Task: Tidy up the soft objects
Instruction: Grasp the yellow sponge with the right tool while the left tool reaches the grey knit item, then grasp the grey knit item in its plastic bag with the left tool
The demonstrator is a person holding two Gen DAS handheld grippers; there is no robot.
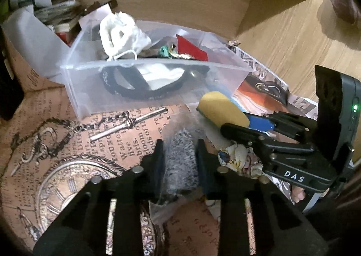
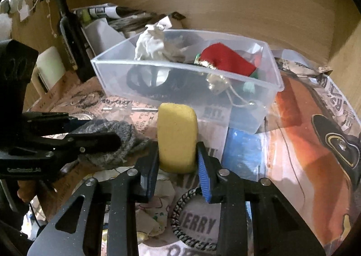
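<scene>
My left gripper (image 1: 179, 156) is shut on a grey fuzzy cloth in a clear plastic bag (image 1: 180, 163), held above the printed paper. It also shows in the right wrist view (image 2: 108, 143). My right gripper (image 2: 177, 154) is shut on a yellow sponge (image 2: 177, 136), which also shows in the left wrist view (image 1: 222, 109). Both are just in front of a clear plastic bin (image 1: 155, 62), also in the right wrist view (image 2: 187, 66). The bin holds a white pouch (image 1: 121, 30), a red cloth (image 2: 227, 58) and a black band (image 1: 144, 89).
Crumpled floral cloth (image 1: 239, 159) and a braided black-and-white ring (image 2: 191, 217) lie on the paper under the grippers. A blue cloth (image 2: 243, 154) lies right of the sponge. A dark bottle (image 2: 70, 37) and stacked papers (image 1: 52, 10) stand behind the bin, against a wooden wall.
</scene>
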